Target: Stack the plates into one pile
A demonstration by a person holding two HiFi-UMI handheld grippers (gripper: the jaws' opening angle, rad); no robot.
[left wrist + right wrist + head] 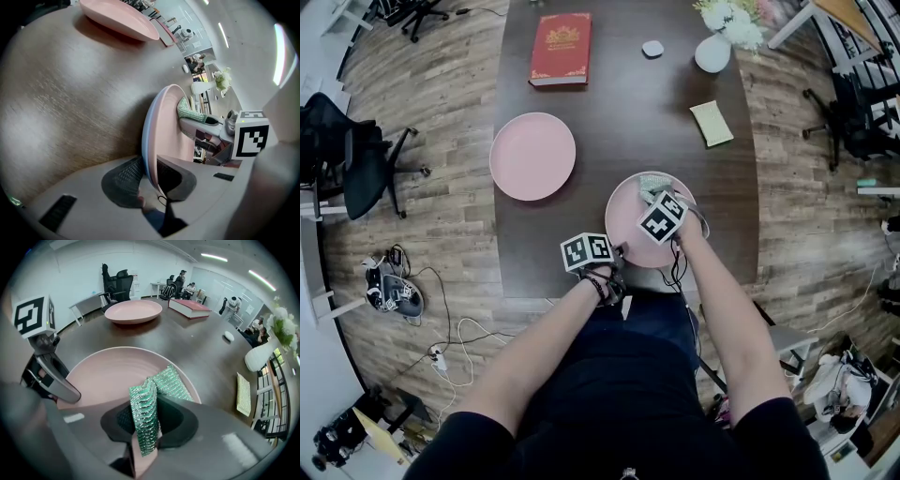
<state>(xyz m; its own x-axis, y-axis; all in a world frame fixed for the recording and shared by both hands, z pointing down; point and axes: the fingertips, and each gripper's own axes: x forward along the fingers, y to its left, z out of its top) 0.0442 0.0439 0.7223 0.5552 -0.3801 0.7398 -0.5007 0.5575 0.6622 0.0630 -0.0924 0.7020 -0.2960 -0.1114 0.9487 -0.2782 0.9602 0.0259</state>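
Note:
Two pink plates lie on the dark wooden table (628,103). One plate (532,156) lies flat at the left. The other plate (630,234) is near the front edge, and my left gripper (617,255) is shut on its near rim. In the left gripper view the rim (151,140) stands between the pads of the left gripper (149,171). My right gripper (652,192) hangs over this plate's far side, shut on a folded green glittery cloth (146,416). The cloth's free end rests on the plate (108,373).
A red book (562,49), a small white object (652,48) and a white vase of flowers (712,52) stand at the table's far end. A yellow sponge (712,123) lies at the right. Office chairs (352,155) and cables are on the floor at the left.

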